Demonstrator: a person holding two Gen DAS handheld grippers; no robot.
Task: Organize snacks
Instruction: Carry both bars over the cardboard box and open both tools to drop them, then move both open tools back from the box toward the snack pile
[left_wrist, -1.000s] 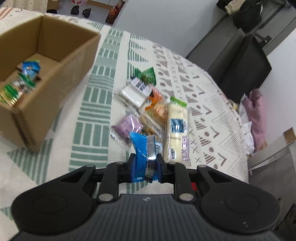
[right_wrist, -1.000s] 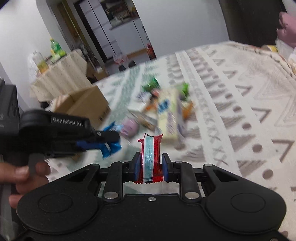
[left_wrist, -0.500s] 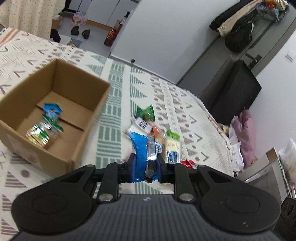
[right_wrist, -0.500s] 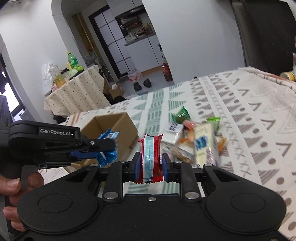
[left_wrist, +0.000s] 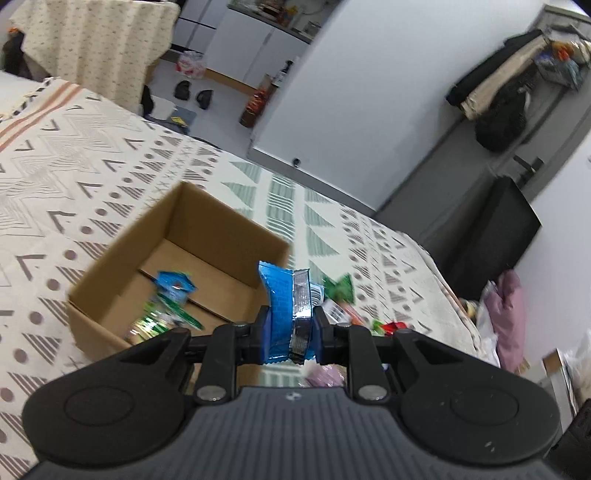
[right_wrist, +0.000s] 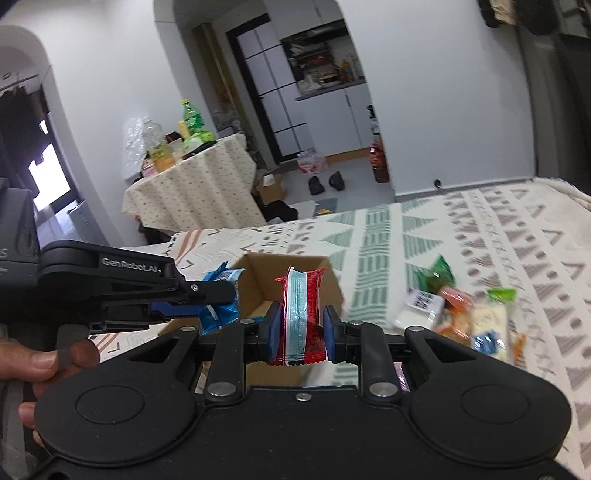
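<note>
In our left hand the tool (left_wrist: 289, 328) is clamped on a blue packet (left_wrist: 282, 306), which stands upright between the pads with a silver seam on its right side. Seen from this wrist, the packet hangs above the near right corner of an open box (left_wrist: 173, 236) that sits on a patterned bedspread (left_wrist: 92, 177). Inside the box lie a small blue snack (left_wrist: 173, 284) and some green wrappers (left_wrist: 162, 317), blurred. To the right of the box, more snacks lie on the bedspread: a green packet (left_wrist: 341, 290) shows clearly, the rest are partly hidden behind the tool.

Our right tool (right_wrist: 299, 328) is clamped on a red packet (right_wrist: 301, 317) with a pale blue stripe down its middle, also held upright. From this wrist the box (right_wrist: 295, 269) sits straight ahead behind the red packet, its far wall and open top visible. The left tool (right_wrist: 218, 291) reaches in from the left with the blue packet (right_wrist: 219, 295) at its tip, just beside the box's left edge; a hand (right_wrist: 40, 365) grips its handle at the left border.

The snack pile (right_wrist: 461, 314) lies to the right on the bedspread, well apart from the box, blurred. We can pick out a green packet (right_wrist: 434, 275), an orange one (right_wrist: 454, 299) and a pale yellow one (right_wrist: 489, 321).
</note>
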